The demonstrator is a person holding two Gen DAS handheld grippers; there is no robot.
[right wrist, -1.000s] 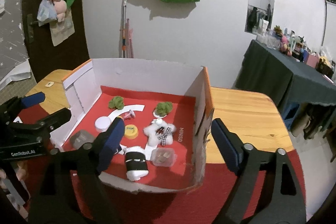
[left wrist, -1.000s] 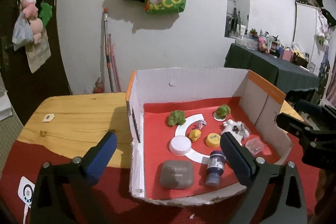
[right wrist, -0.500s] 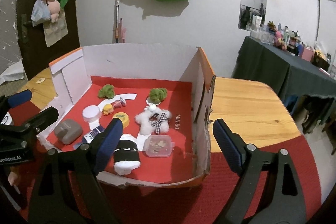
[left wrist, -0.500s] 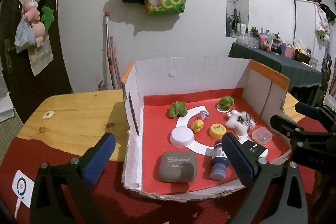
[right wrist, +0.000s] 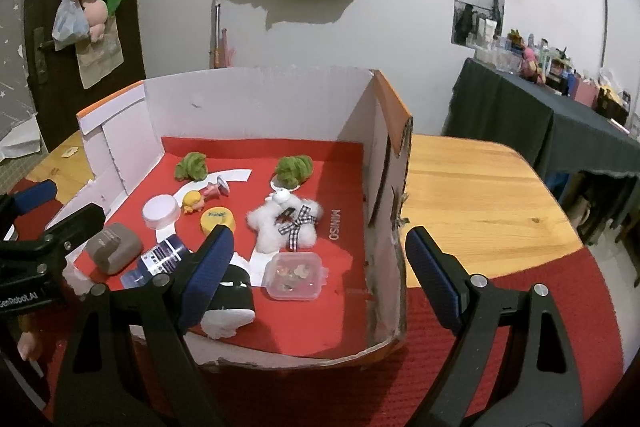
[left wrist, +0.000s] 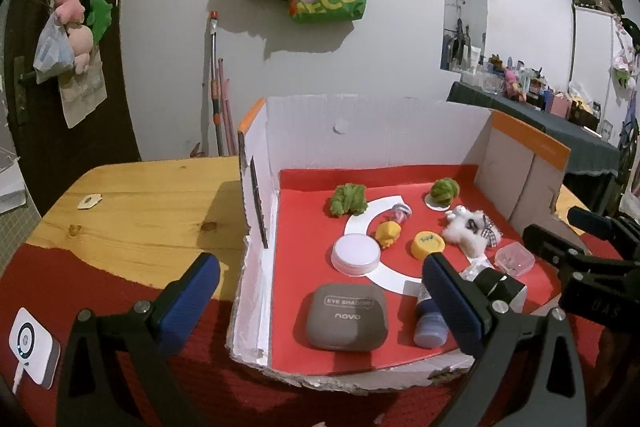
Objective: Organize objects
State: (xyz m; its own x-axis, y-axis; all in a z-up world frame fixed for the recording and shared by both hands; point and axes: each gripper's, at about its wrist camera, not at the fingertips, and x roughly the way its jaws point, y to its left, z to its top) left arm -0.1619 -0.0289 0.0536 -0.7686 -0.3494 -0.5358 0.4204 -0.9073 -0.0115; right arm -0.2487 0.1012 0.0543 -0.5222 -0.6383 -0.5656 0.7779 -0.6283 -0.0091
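Cardboard box [left wrist: 372, 131] sits larger in both views than a second ago, both grippers [left wrist: 320, 287] [right wrist: 320, 255] spread and empty above its front edge, the blue bottle [left wrist: 428, 323] partly hidden, its label seemingly unreadable.

Left gripper [left wrist: 320, 291] and right gripper [right wrist: 320, 255], fingers wide apart, angled downward.

Left claw [left wrist: 320, 291] wide open over box [left wrist: 376, 119] on tabletop [left wrist: 152, 207].
Grey eyeshadow case [left wrist: 346, 317] and blue bottle [left wrist: 430, 323] lie near the box's front edge; white lid [left wrist: 355, 253] just behind them; right claw [left wrist: 576, 239] at right.
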